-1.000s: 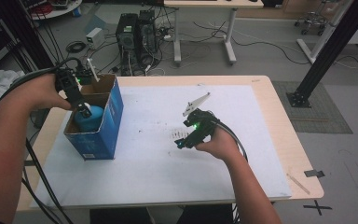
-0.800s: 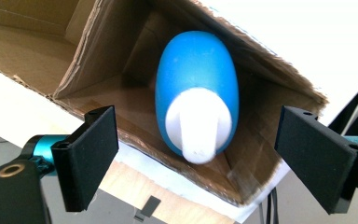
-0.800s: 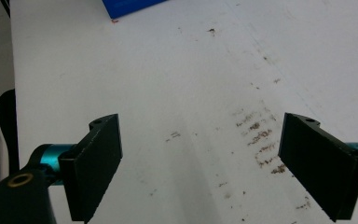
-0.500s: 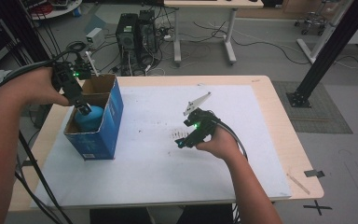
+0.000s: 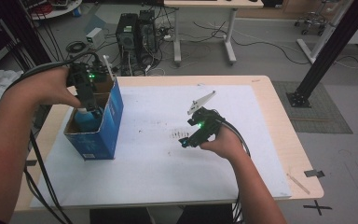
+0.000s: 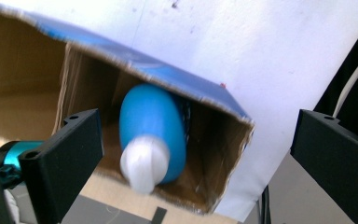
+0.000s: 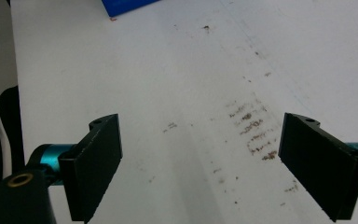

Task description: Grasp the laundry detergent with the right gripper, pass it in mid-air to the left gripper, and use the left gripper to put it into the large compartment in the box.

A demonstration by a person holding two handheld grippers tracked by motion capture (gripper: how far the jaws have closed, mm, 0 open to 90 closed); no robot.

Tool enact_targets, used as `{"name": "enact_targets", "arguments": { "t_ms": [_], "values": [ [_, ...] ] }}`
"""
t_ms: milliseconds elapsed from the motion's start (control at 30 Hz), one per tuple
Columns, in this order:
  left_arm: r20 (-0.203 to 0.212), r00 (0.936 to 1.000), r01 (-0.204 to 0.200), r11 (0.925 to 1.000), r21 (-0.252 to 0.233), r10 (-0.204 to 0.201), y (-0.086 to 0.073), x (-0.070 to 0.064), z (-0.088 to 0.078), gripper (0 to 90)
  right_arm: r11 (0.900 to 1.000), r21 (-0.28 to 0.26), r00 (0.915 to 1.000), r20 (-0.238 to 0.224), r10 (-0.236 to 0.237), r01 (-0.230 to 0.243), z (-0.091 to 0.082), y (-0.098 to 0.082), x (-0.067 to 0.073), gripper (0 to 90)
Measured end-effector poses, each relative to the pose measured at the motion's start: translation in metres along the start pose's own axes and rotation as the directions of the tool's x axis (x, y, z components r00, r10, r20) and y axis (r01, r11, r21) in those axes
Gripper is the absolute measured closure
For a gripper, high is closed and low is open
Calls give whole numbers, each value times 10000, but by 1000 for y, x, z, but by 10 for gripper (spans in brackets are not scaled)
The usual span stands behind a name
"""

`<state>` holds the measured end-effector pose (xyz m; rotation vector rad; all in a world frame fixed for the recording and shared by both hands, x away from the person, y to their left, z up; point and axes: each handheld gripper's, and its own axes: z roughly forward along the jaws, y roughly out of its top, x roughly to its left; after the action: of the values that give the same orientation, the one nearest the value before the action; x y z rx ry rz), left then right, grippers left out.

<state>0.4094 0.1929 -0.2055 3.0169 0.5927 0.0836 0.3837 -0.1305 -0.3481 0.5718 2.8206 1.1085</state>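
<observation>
Across the middle of the high view, a white-covered table (image 5: pixel 168 177) fills the frame, with a person's forearms entering from the bottom edge. At left centre stands an open blue cardboard box (image 5: pixel 106 126), and inside it a blue bottle (image 6: pixel 153 122) with a white cap lies tilted against the box's inner wall, cap toward the camera in the left gripper view. Above the box's opening hangs the left gripper (image 5: pixel 87 100); its jaws have just been opening and now stand wide, well apart on either side of the bottle and touching nothing. Right of centre, the right gripper (image 5: pixel 189 140) hovers low over a patch of small brown marks (image 7: pixel 254 126) on the white sheet, its jaws wide and empty.

By the look of things, the bottle has already been dropped into the box and let go, so the placing itself appears done. What seems left is for the left hand to draw clear of the box; no further item waits on the table.
</observation>
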Motion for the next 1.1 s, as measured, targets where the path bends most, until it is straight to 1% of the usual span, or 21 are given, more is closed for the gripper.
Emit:
{"name": "enact_targets", "arguments": {
  "t_ms": [67,100,133,167,200,267,300,333,367,500,600,667,700,733,767,800,833,900,1000,1033,1100],
  "values": [
    [33,9999,-112,9999,7,112,8,-3,2,17,10000,45,10000,59,-54,54,-3,0,0,126],
    [33,9999,-112,9999,7,112,8,-3,2,17,10000,45,10000,59,-54,54,-3,0,0,126],
    [62,9993,-358,9993,66,358,16,-6,5,17,10000,76,10000,73,-57,57,-5,-1,-1,126],
    [62,9993,-358,9993,66,358,16,-6,5,17,10000,76,10000,73,-57,57,-5,-1,-1,126],
    [121,9984,-545,9984,120,544,22,-9,8,17,9998,190,9999,126,-76,74,-9,0,-1,126],
    [140,9965,-827,9965,118,825,29,-13,13,17,9994,322,9998,178,-127,122,-13,1,-1,126],
    [140,9965,-827,9965,118,825,29,-13,13,17,9994,322,9998,178,-127,122,-13,1,-1,126],
    [260,9930,-1158,9931,207,1153,40,-18,22,17,9991,407,9998,170,-137,130,-15,1,-2,126],
    [275,9912,-1304,9911,258,1297,44,-20,26,17,9974,693,9997,158,-204,192,-17,2,-3,126],
    [389,9837,-1763,9840,248,1753,58,-26,41,17,9918,1235,9993,125,-348,330,-18,4,-5,126],
    [452,9778,-2061,9781,302,2046,66,-30,52,17,9858,1618,9989,66,-466,450,-20,6,-6,126],
    [463,9728,-2284,9733,241,2271,70,-32,58,17,9802,1889,9981,41,-617,598,-22,7,-7,126],
    [524,9713,-2335,9721,235,2320,71,-33,62,17,9782,1959,9976,-9,-692,681,-22,7,-7,126],
    [524,9713,-2335,9721,235,2320,71,-33,62,17,9782,1959,9976,-9,-692,681,-22,7,-7,126],
    [524,9713,-2335,9721,235,2320,71,-33,62,17,9757,2071,9973,-46,-727,720,-22,7,-8,126],
    [723,9671,-2458,9691,194,2438,74,-34,69,17,9757,2071,9973,-46,-727,720,-22,7,-8,126],
    [773,9656,-2505,9680,172,2485,76,-35,72,17,9662,2417,9959,-134,-894,900,-21,8,-8,126],
    [900,9635,-2538,9672,92,2520,78,-37,77,17,9573,2692,9944,-183,-1041,1052,-20,9,-8,126],
    [1050,9575,-2693,9630,-65,2685,82,-39,82,17,9439,3057,9921,-249,-1231,1248,-18,10,-7,126],
    [1096,9564,-2715,9624,-71,2706,83,-40,84,18,9365,3266,9916,-234,-1272,1278,-17,11,-7,126],
    [1084,9569,-2698,9628,-114,2695,85,-41,85,17,9253,3513,9895,-327,-1406,1431,-16,13,-8,126]
  ]
}}
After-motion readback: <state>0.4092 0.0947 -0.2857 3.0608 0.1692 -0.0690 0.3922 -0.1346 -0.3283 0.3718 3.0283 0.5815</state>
